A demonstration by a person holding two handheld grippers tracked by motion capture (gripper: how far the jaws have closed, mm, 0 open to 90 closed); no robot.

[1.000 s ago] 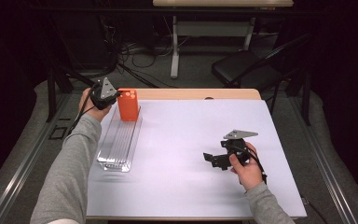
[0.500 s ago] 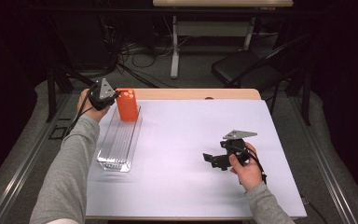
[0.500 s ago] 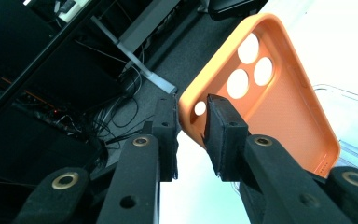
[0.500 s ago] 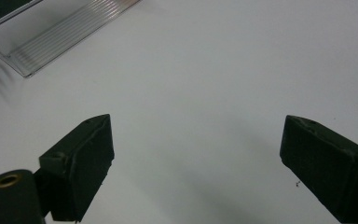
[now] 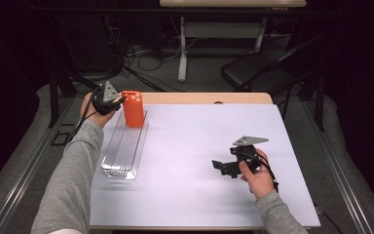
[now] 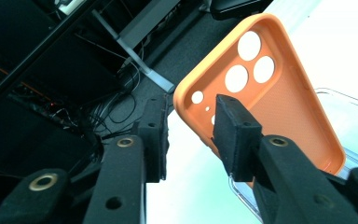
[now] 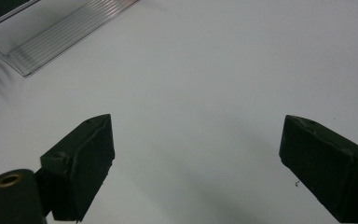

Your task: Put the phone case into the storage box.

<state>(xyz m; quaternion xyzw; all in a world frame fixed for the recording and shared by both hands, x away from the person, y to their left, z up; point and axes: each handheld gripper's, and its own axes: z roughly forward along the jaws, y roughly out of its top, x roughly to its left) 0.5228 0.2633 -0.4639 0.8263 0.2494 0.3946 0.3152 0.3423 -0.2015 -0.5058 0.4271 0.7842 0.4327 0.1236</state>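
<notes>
At upper left of the high view, the left claw (image 5: 118, 101) pinches one edge of the orange case (image 5: 133, 108), holding it upright over the far end of the clear tray (image 5: 121, 156), apparently to set it there. The right claw (image 5: 220, 165), at lower right, rests wide open on the white worktop (image 5: 185, 141), well apart and idle.

Place: a lab or recording studio.
Bench: white sheet over a wooden bench (image 5: 199, 99).
Backdrop: dark curtains all round.
Floor: tangled cables (image 5: 141, 53), grey carpet.
Furniture: black chair (image 5: 253, 73), white desk leg (image 5: 182, 48).
</notes>
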